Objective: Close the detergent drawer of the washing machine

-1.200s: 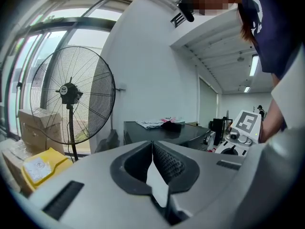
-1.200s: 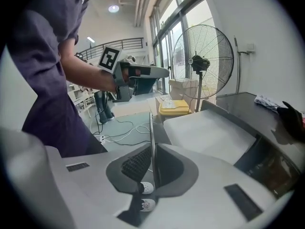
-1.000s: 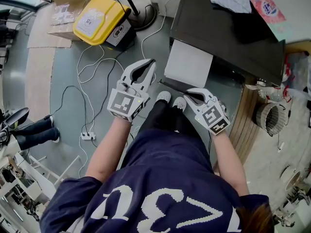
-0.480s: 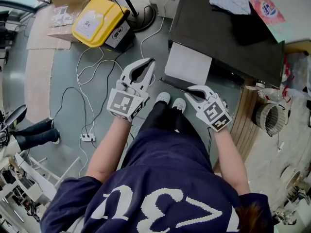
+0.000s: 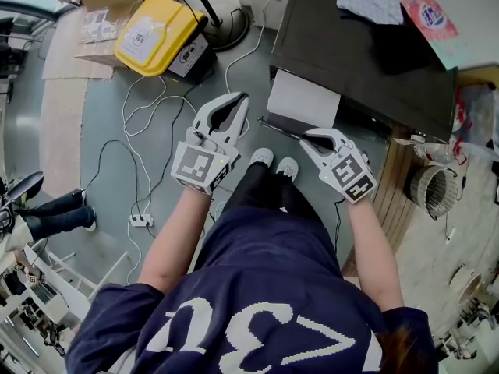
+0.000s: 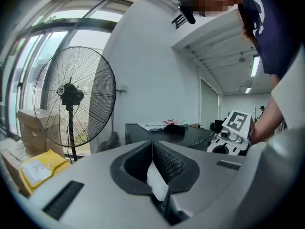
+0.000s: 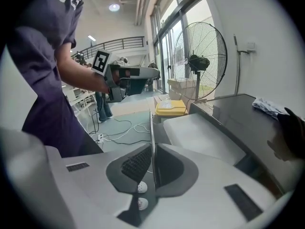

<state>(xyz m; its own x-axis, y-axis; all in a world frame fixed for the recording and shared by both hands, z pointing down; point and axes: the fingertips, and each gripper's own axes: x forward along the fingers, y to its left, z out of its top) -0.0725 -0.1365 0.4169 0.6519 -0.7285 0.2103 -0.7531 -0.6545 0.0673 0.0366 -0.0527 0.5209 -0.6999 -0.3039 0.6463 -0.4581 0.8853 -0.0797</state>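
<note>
Two grippers show in the head view. The right gripper (image 5: pixel 306 138) has its jaws nearly closed, clamped on the thin dark front panel of the detergent drawer (image 5: pixel 302 100). That drawer stands pulled out from the near left of the dark washing machine (image 5: pixel 366 53), white top exposed. The left gripper (image 5: pixel 242 98) hangs over the floor just left of the drawer, apart from it, jaw tips together; something white sits between its pads, and I cannot tell what. A yellow case (image 5: pixel 156 31) lies far left.

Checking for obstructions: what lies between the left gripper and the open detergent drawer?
Nothing. In the head view, only a bare strip of grey floor shows between the left gripper and the detergent drawer.
</note>
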